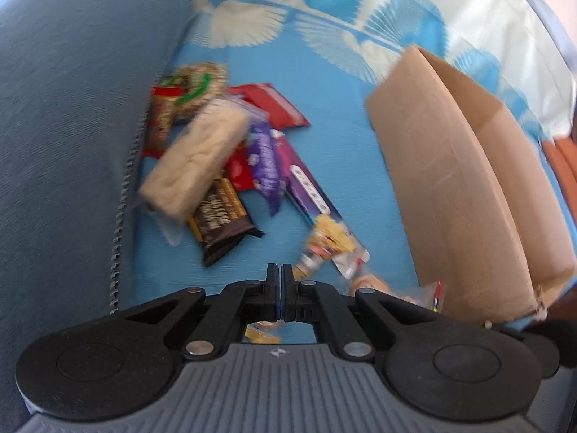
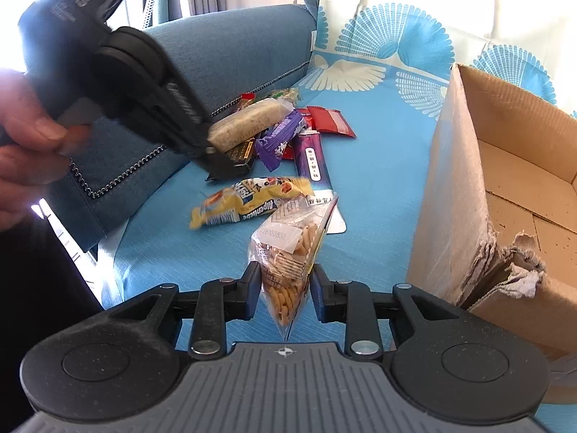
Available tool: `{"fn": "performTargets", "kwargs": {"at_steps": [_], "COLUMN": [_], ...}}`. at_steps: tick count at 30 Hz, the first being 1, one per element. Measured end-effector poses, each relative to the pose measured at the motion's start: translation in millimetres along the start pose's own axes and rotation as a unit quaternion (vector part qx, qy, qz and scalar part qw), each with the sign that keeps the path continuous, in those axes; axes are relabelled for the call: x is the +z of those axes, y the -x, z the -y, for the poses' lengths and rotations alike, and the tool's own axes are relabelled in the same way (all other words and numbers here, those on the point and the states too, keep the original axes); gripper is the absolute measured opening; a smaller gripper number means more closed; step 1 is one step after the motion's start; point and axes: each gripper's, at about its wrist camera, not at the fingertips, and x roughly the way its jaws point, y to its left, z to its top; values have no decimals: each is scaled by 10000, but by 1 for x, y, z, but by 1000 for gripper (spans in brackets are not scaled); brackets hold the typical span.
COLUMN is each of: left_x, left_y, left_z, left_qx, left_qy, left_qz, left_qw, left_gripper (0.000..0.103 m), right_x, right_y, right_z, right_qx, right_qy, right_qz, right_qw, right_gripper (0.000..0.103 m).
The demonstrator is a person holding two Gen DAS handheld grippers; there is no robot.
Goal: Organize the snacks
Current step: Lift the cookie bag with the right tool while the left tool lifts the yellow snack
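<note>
Several snack packs lie in a pile on the blue cloth: a pale rice-cracker pack [image 1: 194, 166], a dark brown bar [image 1: 223, 222], a purple pack [image 1: 267, 160], a red pack [image 1: 274, 104] and a yellow pack [image 2: 249, 198]. My left gripper [image 1: 280, 281] is shut and empty above the cloth in front of the pile; it also shows in the right wrist view [image 2: 216, 160] near the brown bar. My right gripper [image 2: 285, 285] is shut on a clear bag of small biscuits [image 2: 292, 252], held above the cloth left of the open cardboard box [image 2: 505, 187].
A blue sofa armrest [image 1: 72, 126] borders the pile on the left. The cardboard box [image 1: 450, 180] stands on the right with a torn front corner [image 2: 512, 270]. A white patterned cover [image 2: 396, 47] lies behind. A bare hand [image 2: 21, 137] holds the left gripper.
</note>
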Motion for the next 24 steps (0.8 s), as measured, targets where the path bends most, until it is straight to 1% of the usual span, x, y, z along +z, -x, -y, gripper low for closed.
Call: {"fn": "performTargets", "kwargs": {"at_steps": [1, 2, 3, 4, 5, 6, 8, 10, 12, 16, 20, 22, 23, 24], "left_x": [-1, -2, -2, -3, -2, -1, -1, 0, 2, 1, 1, 0, -1, -1], "left_y": [1, 0, -1, -4, -8, -12, -17, -23, -31, -39, -45, -47, -48, -49], "left_z": [0, 3, 8, 12, 17, 23, 31, 34, 33, 32, 35, 36, 35, 35], "left_qx": [-19, -25, -26, -32, -38, -28, 77, 170, 226, 289, 479, 512, 528, 545], "left_qy": [12, -38, -128, -244, -394, -531, -674, -663, -603, -527, -629, -666, -675, -675], "left_qz": [50, 64, 40, -4, -54, -78, -85, -167, -267, -433, -540, -562, -578, -582], "left_qw": [10000, 10000, 9999, 9997, 9992, 9986, 9977, 9975, 9976, 9972, 9954, 9949, 9946, 9945], "left_gripper": [1, 4, 11, 17, 28, 34, 35, 35, 35, 35, 35, 34, 30, 19], "right_x": [0, 0, 0, 0, 1, 0, 0, 0, 2, 2, 4, 6, 6, 7], "right_y": [0, 0, 0, -1, -1, -1, -1, 0, 1, 0, -3, -5, -7, -9], "right_z": [0, 0, 0, 0, 1, 0, 0, 1, 2, 0, -4, -4, -5, -6], "right_qx": [0, 2, 10, 14, 5, 7, 26, 21, 57, 82, 82, 77, 61, 36], "right_qy": [-30, -65, -100, -131, -159, -170, -187, -202, -226, -127, -40, -14, 6, 29], "right_qz": [-18, -45, -73, -96, -94, -89, -34, 35, 69, 91, 146, 173, 186, 197], "right_qw": [10000, 10000, 9999, 9999, 9998, 9998, 9998, 9998, 9997, 9998, 9999, 9998, 9998, 9998], "right_gripper": [31, 32, 35, 35, 35, 39, 47, 55, 57, 63, 68, 71, 71, 71]}}
